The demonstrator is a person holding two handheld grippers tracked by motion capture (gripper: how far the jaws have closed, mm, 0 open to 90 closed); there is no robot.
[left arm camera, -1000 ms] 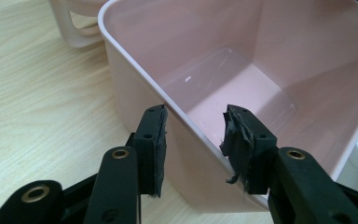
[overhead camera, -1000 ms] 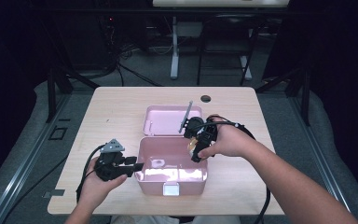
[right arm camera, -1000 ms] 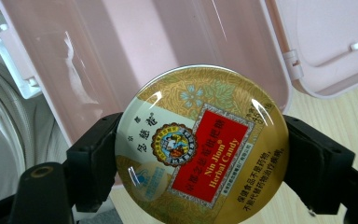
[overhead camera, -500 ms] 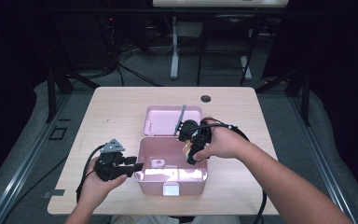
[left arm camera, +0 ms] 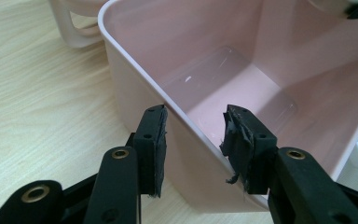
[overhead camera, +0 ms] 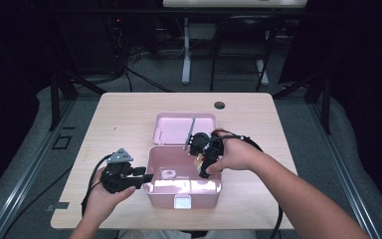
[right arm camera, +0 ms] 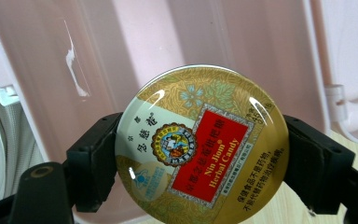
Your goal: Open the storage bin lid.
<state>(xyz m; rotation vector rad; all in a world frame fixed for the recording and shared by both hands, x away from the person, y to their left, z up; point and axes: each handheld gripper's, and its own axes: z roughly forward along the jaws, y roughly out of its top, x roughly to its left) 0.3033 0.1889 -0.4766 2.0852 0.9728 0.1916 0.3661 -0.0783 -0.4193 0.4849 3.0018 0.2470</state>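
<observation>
Pink plastic box (overhead camera: 183, 191) sits open on the wooden table (overhead camera: 124, 119), its lid (overhead camera: 176, 128) flipped back flat behind it.

Right gripper (right arm camera: 200, 158) clamps a round tin of Nin Jiom Herbal Candy (right arm camera: 201, 144): gold rim, red label, one black jaw pressed on each side of its edge, face of the tin turned to that gripper's camera. Behind the tin, past the jaw tips, is the pink wall of the box, with a lid hinge off to the right of the right-hand jaw. From the high view the right gripper (overhead camera: 202, 152) is at the box's right rear corner, over the rim, and a bit of the tin (overhead camera: 199, 160) shows under the hand.

Left gripper (left arm camera: 193, 140) straddles the box's left wall (left arm camera: 186, 140): one jaw outside over the table, the other inside over the cavity. Outer pad looks to be touching the wall; inner pad (left arm camera: 237, 140), frayed at the edge, stands apart from it. So jaws are open, not pinching. Box interior beyond the jaw tips is bare pink floor (left arm camera: 233, 88). High view puts the left gripper (overhead camera: 146, 177) at the front-left corner of the box, held level.
</observation>
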